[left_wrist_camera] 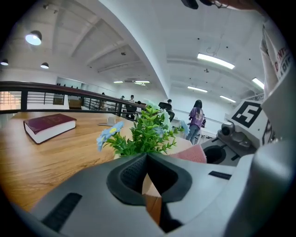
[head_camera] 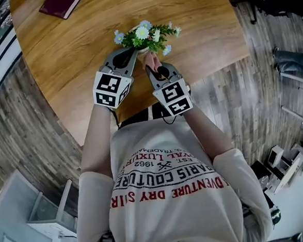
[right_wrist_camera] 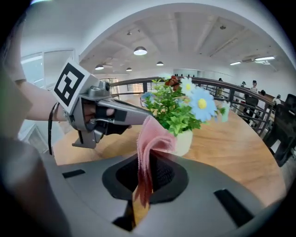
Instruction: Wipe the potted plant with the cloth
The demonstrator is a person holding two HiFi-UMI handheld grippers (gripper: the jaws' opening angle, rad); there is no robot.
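Note:
A small potted plant with green leaves and blue and white flowers stands on the round wooden table in a cream pot. My right gripper is shut on a folded pink cloth, which sticks up from the jaws just left of the pot. My left gripper is shut, its tips right at the plant's base under the foliage. Whether it pinches anything there is hidden. In the head view both grippers meet at the plant's near side, left and right.
A dark red book lies on the table's far left. The table's curved edge runs close to my body, with wood-plank floor around it. A railing and distant people stand beyond the table.

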